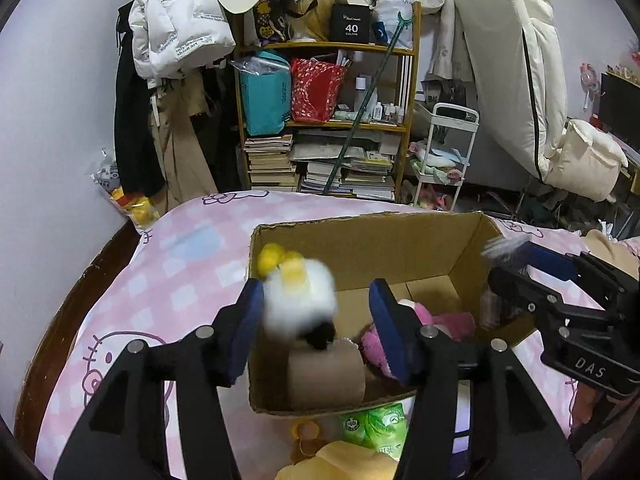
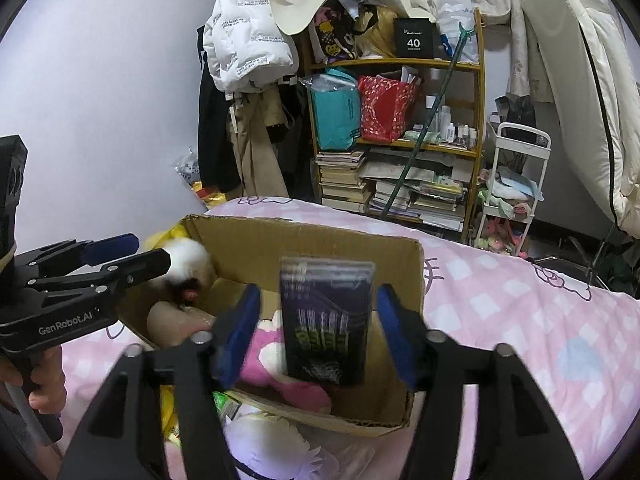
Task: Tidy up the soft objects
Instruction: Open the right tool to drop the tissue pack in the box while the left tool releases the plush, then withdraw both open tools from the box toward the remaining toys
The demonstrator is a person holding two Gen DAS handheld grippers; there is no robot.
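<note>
An open cardboard box (image 1: 372, 240) sits on the pink bed; it also shows in the right wrist view (image 2: 248, 240). A blurred white fluffy toy (image 1: 300, 304) with yellow bits hangs between my left gripper's (image 1: 316, 328) spread jaws, over the box; it touches the left pad only. In the right wrist view the toy (image 2: 190, 260) is at that gripper's tip. My right gripper (image 2: 318, 328) is open around a dark packet (image 2: 326, 320) that touches neither pad, above the box. A pink plush (image 1: 440, 320) and a tan roll (image 1: 326, 378) lie inside.
The pink Hello Kitty bedspread (image 2: 520, 312) surrounds the box. A green pack (image 1: 376, 428) and a yellow plush (image 1: 340, 464) lie in front of the box. A white plush (image 2: 272, 444) lies near me. Behind stand a cluttered shelf (image 1: 328, 120) and a white cart (image 1: 444, 152).
</note>
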